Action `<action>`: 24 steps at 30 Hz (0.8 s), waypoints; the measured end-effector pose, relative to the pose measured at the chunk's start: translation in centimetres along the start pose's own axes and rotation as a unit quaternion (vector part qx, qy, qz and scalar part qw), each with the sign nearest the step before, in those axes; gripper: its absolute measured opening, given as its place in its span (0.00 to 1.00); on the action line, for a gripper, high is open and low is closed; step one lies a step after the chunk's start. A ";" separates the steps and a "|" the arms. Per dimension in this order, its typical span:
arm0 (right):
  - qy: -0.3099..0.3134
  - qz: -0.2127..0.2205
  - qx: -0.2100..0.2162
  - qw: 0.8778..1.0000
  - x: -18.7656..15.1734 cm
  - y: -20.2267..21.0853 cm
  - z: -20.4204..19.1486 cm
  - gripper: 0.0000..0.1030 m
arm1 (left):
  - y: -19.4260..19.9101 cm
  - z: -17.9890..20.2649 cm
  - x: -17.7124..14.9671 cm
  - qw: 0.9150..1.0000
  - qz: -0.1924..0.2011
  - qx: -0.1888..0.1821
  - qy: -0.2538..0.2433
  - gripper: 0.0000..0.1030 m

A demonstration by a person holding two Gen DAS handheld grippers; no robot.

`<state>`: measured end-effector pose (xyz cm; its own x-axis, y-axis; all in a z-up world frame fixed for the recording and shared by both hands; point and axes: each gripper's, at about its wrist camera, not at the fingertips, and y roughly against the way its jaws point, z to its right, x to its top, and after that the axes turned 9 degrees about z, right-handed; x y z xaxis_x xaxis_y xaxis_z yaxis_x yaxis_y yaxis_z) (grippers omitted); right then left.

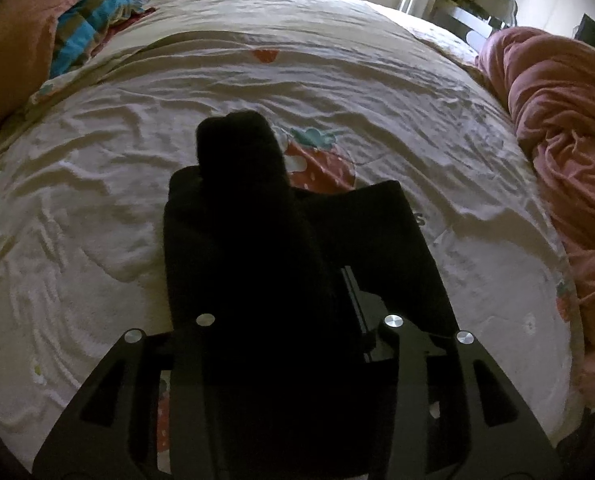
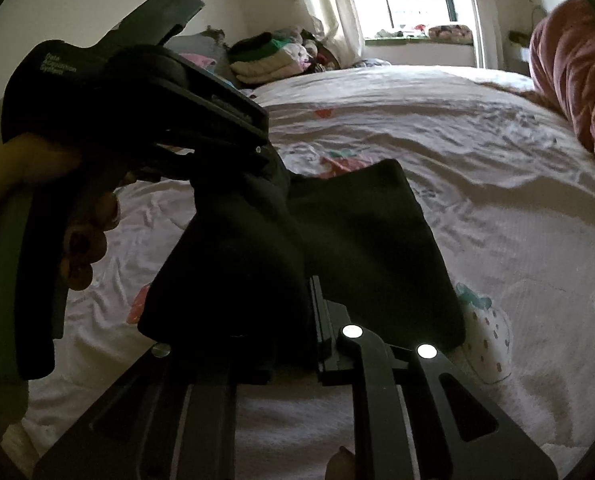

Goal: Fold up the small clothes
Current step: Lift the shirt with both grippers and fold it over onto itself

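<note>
A small black garment [image 1: 257,216] lies on the bed's white strawberry-print sheet [image 1: 337,92], bunched and lifted at my grippers. In the left wrist view the cloth drapes over my left gripper [image 1: 281,280] and hides its fingertips; the jaws look shut on the cloth. In the right wrist view the same black garment [image 2: 337,240] rises over my right gripper [image 2: 293,300], which looks shut on its near edge. The left gripper [image 2: 241,148] comes in from the upper left there, held by a hand, pinching the garment's top fold.
A crumpled pink blanket [image 1: 569,152] lies along the bed's right side. A striped blue cloth [image 1: 85,28] and an orange pillow [image 1: 17,40] sit at the far left. A stack of folded clothes [image 2: 269,56] stands at the bed's far end near the window [image 2: 405,0].
</note>
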<state>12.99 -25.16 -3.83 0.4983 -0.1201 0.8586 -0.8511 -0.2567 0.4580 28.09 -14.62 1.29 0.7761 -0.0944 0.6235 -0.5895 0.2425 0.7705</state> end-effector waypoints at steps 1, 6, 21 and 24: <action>-0.004 -0.002 -0.001 1.000 -0.1 -0.1 0.2 0.13 | -0.2 0.1 0.0 1.000 -0.001 0.001 -0.002 0.33; -0.024 -0.013 0.001 1.000 -0.3 -0.4 1.2 0.16 | -0.9 0.9 0.1 1.000 -0.008 -0.002 -0.001 0.34; -0.160 -0.070 0.032 0.984 -1.5 -1.9 6.5 0.26 | 0.1 -1.0 0.0 0.994 0.018 -0.082 0.067 0.68; -0.183 -0.077 0.041 0.979 -1.7 -1.9 7.1 0.29 | 0.8 -2.2 -0.5 0.994 0.027 -0.070 0.081 0.68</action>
<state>14.95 -31.30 -7.81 0.6590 -0.4059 0.6332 -0.7519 -0.3741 0.5428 27.72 -12.25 1.28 0.7769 0.0767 0.6250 -0.6032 0.3753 0.7038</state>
